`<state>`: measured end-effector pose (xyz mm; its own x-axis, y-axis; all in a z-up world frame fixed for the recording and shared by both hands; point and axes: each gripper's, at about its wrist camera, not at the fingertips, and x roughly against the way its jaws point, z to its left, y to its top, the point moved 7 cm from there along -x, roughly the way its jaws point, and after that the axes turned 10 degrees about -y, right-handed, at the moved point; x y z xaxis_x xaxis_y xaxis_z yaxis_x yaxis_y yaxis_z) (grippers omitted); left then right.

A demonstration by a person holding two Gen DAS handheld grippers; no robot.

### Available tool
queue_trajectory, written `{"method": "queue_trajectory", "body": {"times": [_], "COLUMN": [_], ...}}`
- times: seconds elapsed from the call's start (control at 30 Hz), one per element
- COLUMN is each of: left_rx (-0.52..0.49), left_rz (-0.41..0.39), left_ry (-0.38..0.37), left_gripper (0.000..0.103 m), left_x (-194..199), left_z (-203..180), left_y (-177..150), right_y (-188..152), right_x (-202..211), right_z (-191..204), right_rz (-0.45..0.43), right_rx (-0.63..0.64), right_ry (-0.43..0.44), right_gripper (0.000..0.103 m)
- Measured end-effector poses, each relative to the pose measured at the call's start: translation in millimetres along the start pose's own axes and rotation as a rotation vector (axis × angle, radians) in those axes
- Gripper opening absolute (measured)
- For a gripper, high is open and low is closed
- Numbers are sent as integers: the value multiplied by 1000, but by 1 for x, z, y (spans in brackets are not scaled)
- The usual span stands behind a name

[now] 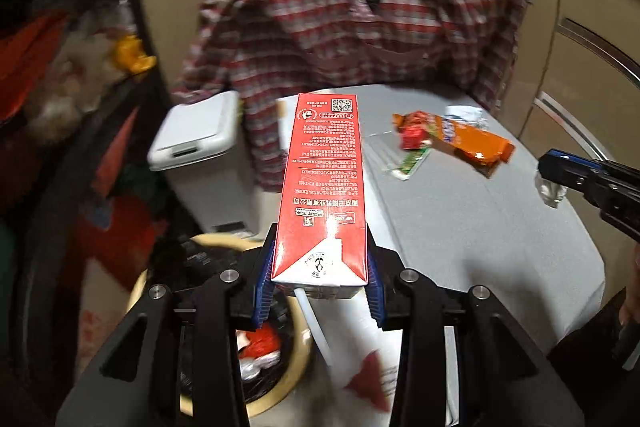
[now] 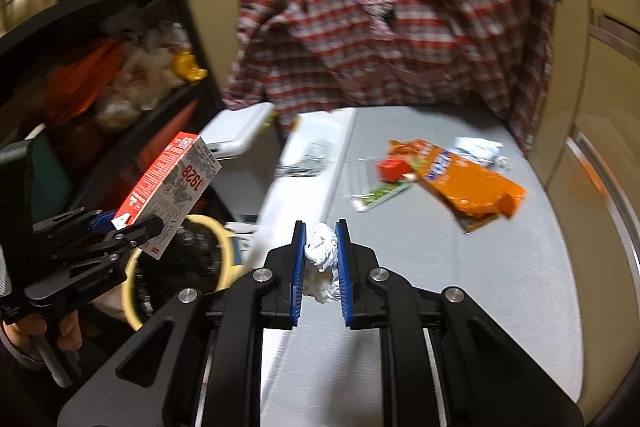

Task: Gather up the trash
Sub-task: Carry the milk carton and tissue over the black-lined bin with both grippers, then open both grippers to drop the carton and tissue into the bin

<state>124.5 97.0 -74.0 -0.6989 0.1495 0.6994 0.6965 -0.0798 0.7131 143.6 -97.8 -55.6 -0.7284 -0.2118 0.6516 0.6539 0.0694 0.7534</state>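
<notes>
My left gripper [image 1: 320, 279] is shut on a red and white milk carton [image 1: 322, 179] with a white straw, held over the left edge of the grey table, above a round bin [image 1: 280, 383] with a cream rim and black liner. The carton [image 2: 168, 195] and left gripper [image 2: 116, 227] also show in the right wrist view. My right gripper [image 2: 320, 259] is shut on a crumpled white tissue [image 2: 322, 259] above the table. An orange snack wrapper [image 2: 468, 183], a red wrapper [image 2: 392, 167], a green strip [image 2: 380, 193] and a white paper wad [image 2: 480, 149] lie on the table.
A grey table [image 2: 460, 287] fills the right side. A white lidded box [image 1: 196, 135] stands left of it. A red plaid shirt [image 1: 352, 11] hangs at the back. A black shelf [image 2: 100, 87] with bags stands at left.
</notes>
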Motion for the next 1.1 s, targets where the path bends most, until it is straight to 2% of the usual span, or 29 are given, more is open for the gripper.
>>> {"method": "queue_trajectory", "body": {"times": [0.17, 0.33, 0.53, 0.83, 1.1], "left_rx": [74, 139, 216, 280, 289], "left_rz": [2, 5, 6, 25, 70], "left_ry": [62, 134, 204, 209, 235], "left_gripper": [37, 37, 37, 37, 38], "left_x": [24, 40, 51, 50, 42], "left_z": [39, 78, 122, 152, 170], "left_y": [-16, -33, -53, -76, -87], "right_y": [1, 1, -7, -24, -33], "right_x": [6, -2, -18, -53, -79], "right_z": [54, 117, 171, 215, 245], "right_rz": [-9, -3, 22, 84, 117], "right_rx": [62, 150, 213, 251, 279], "right_ry": [74, 135, 185, 215, 234], "right_gripper": [15, 15, 15, 15, 18]}}
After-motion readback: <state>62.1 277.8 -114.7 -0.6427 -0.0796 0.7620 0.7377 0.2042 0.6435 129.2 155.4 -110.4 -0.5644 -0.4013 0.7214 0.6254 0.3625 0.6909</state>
